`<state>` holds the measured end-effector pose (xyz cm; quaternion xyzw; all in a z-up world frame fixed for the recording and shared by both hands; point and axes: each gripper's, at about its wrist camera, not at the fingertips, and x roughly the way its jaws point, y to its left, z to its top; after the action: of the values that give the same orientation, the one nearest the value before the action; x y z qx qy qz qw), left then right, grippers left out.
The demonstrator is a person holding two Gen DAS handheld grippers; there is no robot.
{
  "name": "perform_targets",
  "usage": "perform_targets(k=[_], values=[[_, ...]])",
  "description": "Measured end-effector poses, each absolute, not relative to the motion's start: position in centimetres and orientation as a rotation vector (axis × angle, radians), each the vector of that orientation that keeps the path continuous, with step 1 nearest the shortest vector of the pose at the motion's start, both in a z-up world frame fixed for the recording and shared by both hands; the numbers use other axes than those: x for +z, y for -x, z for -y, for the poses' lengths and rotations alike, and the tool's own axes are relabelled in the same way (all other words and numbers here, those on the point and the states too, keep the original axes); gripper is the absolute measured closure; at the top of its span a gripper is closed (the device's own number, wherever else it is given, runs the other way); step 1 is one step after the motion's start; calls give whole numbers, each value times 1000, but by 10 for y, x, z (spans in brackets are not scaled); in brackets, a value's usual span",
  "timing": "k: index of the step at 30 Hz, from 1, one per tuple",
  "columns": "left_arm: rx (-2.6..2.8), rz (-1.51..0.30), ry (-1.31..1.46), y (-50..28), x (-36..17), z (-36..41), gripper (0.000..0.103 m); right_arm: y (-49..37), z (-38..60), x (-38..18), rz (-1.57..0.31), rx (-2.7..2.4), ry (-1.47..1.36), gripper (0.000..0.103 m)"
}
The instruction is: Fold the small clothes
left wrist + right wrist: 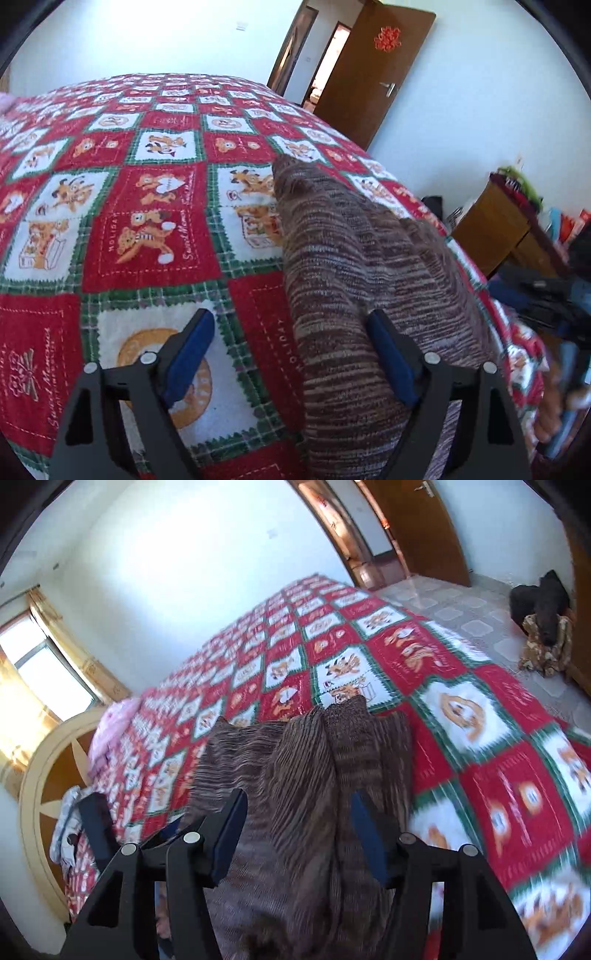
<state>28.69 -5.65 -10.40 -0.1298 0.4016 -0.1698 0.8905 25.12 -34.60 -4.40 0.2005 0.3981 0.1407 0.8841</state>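
My left gripper [291,354] has its jaws standing wide apart, nothing pinched. The blue pad on one side hangs over bare bedspread, the other sits against the edge of the brown striped garment [343,280], which runs from under that pad forward and away across the bed. So on this side I'm half on the cloth, half off it.

Over to my right gripper [299,834]: jaws apart here too, and the garment [295,768] lies right between them, bunched into long ridges that run ahead of the fingertips. I don't see either pad pressing on it, so I read both grippers as free of the cloth.

Now, the risks as I judge them. The cloth is heaped, not flat; if I close on one of those ridges I may catch only the top layer and the fold comes out crooked. On the left, a close where I stand could nip the bedspread [147,221] along with the hem and drag the whole cover. The knit looks soft and slack, so a one-sided pull would probably skew it rather than carry it over square.

Farther out to the right of my right gripper, the bed edge drops to the tiled floor [461,620]; a hard sweep that way could slide the garment off.
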Motion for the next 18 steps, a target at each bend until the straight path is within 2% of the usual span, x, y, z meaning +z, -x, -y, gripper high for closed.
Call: perform_targets(k=[8,12,13,14,18], values=[[-395,-821,393,-287,-107,44,14,-280,305,-71,-895,294,-296,43],[-398,-823,381,-287,-106,46,14,-290,313,-75,-880,251,-376,44],[-399,-823,383,-287,-106,46,14,-291,312,-76,-884,257,-380,60],[-401,-822,388,-287,-106,46,14,-291,307,-75,-894,277,-356,87],[-396,-814,387,-286,-105,45,14,-281,293,-62,-883,305,-262,88]])
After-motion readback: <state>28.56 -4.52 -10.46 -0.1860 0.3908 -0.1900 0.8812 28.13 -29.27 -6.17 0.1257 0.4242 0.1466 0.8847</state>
